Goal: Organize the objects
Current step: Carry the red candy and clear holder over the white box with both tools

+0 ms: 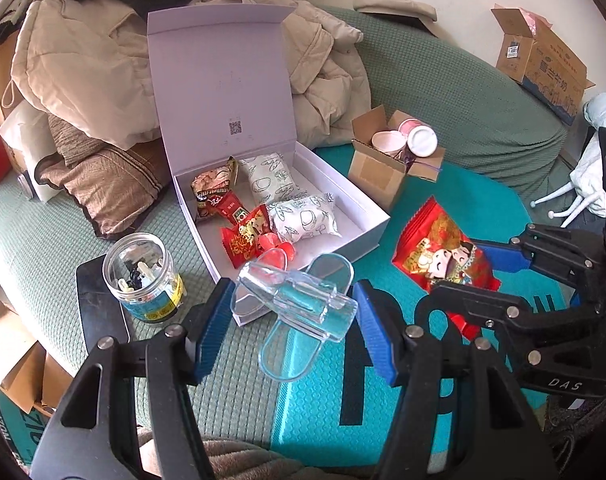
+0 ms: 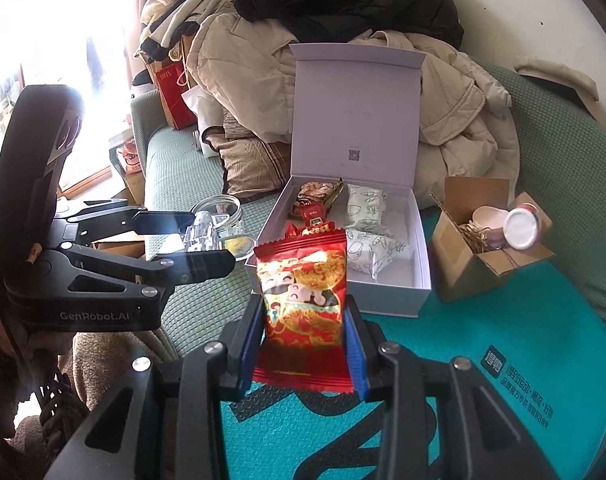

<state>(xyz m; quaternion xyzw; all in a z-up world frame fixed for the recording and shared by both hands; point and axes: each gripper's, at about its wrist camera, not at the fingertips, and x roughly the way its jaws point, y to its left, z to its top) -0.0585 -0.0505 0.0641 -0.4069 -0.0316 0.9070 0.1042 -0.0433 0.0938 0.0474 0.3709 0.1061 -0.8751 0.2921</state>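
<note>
- Two items in transit at once, both bound, by the look of it, for the open white cardboard gift box (image 1: 367, 216) lying across the edge where green sofa cover (image 1: 443, 80) meets teal foam mat (image 1: 315, 408).
- Left gripper (image 1: 289, 312) pinching a clear plastic clip-shaped holder with a pale blue insert (image 1: 299, 300), pads part-spread around its width, carried just short of the box's near corner.
- Right gripper (image 2: 303, 344) pressed tight on a red foil snack packet printed with cartoon figures (image 2: 303, 292), held upright above the mat, short of the box's near wall.
- Already inside the box: brown and red snack sachets (image 1: 219, 200) along the left wall, two white patterned pillow packs (image 1: 303, 216) toward the middle, bare floor left in the right-hand corner.
- Outside the box: clear round plastic jar with a yellow label (image 1: 143, 276) by its left near corner, small brown carton of pink cups (image 1: 387, 164) past its right wall.
- Step in hand, as judged: carrying, not yet placing.
- Next move, as judged: forward over the near wall, packet down into the bare right side, then release; holder either beside it or sorted apart from the food, cannot tell which.
</note>
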